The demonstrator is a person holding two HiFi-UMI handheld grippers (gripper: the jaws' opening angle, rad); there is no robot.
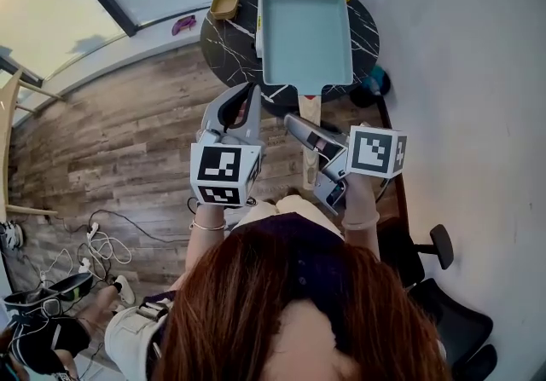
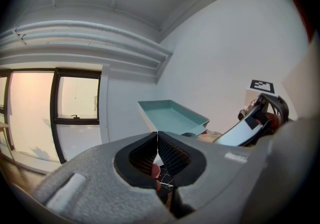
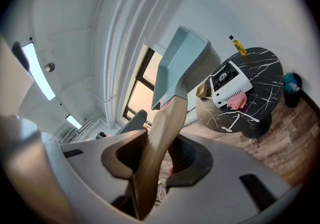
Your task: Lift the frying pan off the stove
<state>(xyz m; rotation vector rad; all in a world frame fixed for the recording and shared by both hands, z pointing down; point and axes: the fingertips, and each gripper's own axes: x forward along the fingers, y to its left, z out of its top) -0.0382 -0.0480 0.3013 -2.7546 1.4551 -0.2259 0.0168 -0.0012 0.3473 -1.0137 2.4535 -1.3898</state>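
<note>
Closest to the person, the right gripper (image 3: 159, 154) is clamped on the wooden handle (image 3: 165, 128) of the frying pan (image 3: 182, 62), one pad pressed to each side of the wood about midway along it. The left gripper (image 2: 157, 138) hangs just beside it with its jaws brought together and nothing between them, so it has no part in the hold. Past the jaws, the handle leads out to the pale green rectangular pan, which is up in the air and roughly level, its inside bare as far as the head view shows. Farther off and lower down, the white stove (image 3: 231, 85) sits on the round black table (image 3: 262, 75) with its burner uncovered and a pink cloth (image 3: 238, 101) lying against its near edge. The pan is well apart from it and touches neither stove nor table. At the far side of the table stands a yellow bottle (image 3: 239, 46). Judged from this, the lift itself looks done: the pan is off the burner and carried by one gripper alone. What may be left is only to keep it steady or to carry it somewhere and set it down, which the task does not name. With a long handle and the grip set well back from the pan, its front end could dip if the hold slackens.
</note>
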